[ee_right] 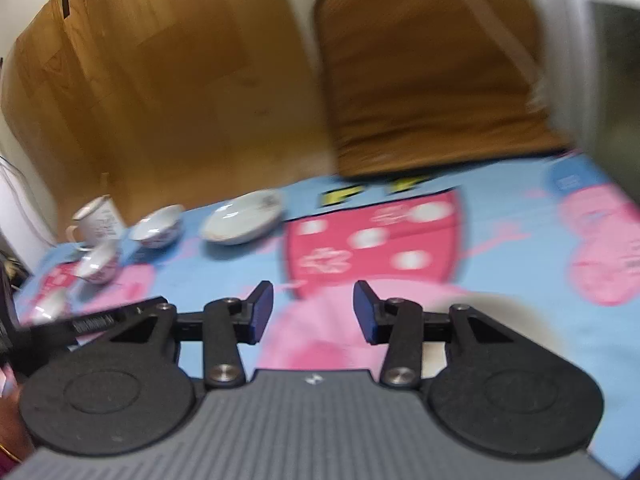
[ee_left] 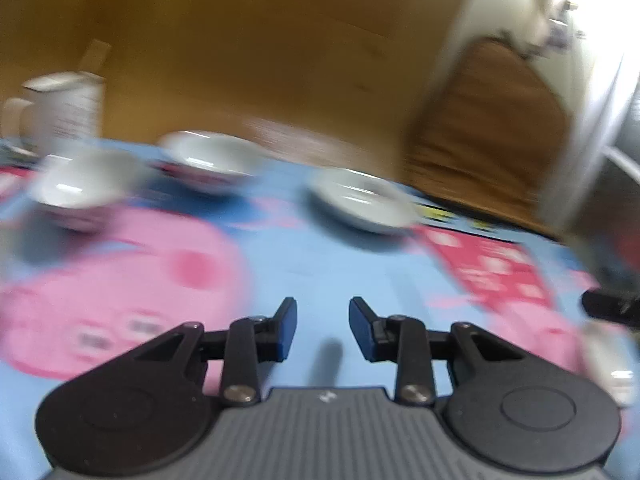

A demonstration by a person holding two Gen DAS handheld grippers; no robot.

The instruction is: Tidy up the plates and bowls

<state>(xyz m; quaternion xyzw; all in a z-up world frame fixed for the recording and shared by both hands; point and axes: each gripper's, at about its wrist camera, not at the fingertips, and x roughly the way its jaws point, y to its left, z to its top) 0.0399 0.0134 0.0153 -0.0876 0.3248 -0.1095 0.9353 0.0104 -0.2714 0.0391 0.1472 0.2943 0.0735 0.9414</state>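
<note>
A white shallow plate (ee_left: 362, 202) (ee_right: 242, 216) lies on the blue cartoon mat. Two small white bowls with dark patterned sides stand left of it: one farther back (ee_left: 208, 160) (ee_right: 158, 226), one nearer (ee_left: 86, 184) (ee_right: 98, 264). My left gripper (ee_left: 322, 314) is open and empty, low over the mat, well short of the dishes. My right gripper (ee_right: 314, 300) is open and empty, over the pink figure, right of the dishes. Both views are motion-blurred.
A white enamel mug (ee_left: 60, 114) (ee_right: 98, 220) stands at the back left. The blue mat (ee_right: 500, 280) covers the surface. A wooden board (ee_right: 160, 80) and a brown cushion (ee_right: 432, 80) rise behind it. The left gripper's body (ee_right: 80, 326) shows at the right wrist view's left edge.
</note>
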